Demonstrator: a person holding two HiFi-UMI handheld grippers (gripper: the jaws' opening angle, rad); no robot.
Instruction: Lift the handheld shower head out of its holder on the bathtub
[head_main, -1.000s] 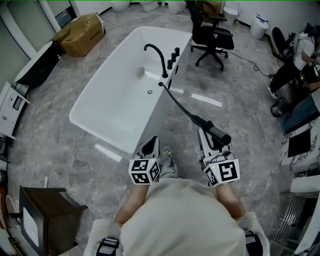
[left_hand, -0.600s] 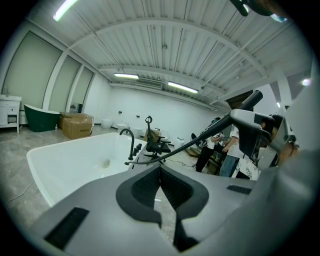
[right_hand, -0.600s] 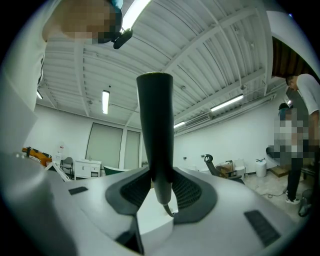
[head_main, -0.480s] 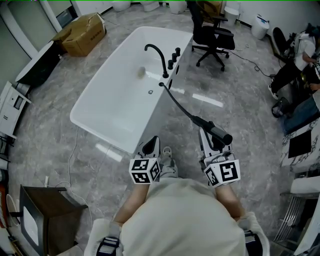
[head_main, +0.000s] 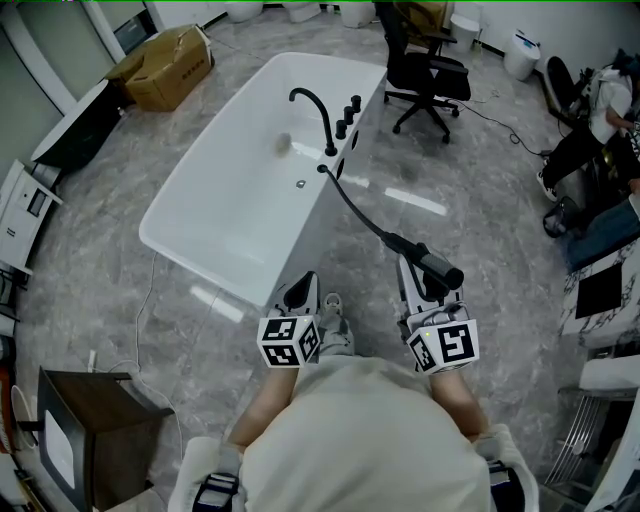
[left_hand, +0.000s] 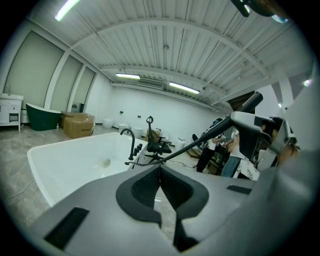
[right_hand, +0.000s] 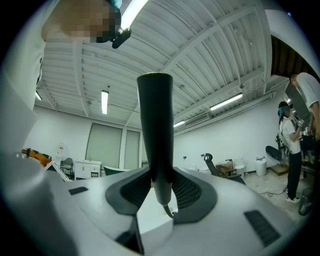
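Shower head (head_main: 430, 263) pinched in right gripper (right_hand: 159, 186), left gripper (left_hand: 160, 182) pressed together, empty — hose (head_main: 355, 205) looks near taut, so pulling harder could yank it loose.

Right gripper (head_main: 420, 272): pads hidden beneath the black stick-shaped shower head (head_main: 441, 269) in the head view.
Holder on the white bathtub (head_main: 200, 240): too small to tell.
Black office chair (head_main: 428, 62): top cut off.
Person in white top (head_main: 608, 100): cut by right edge.
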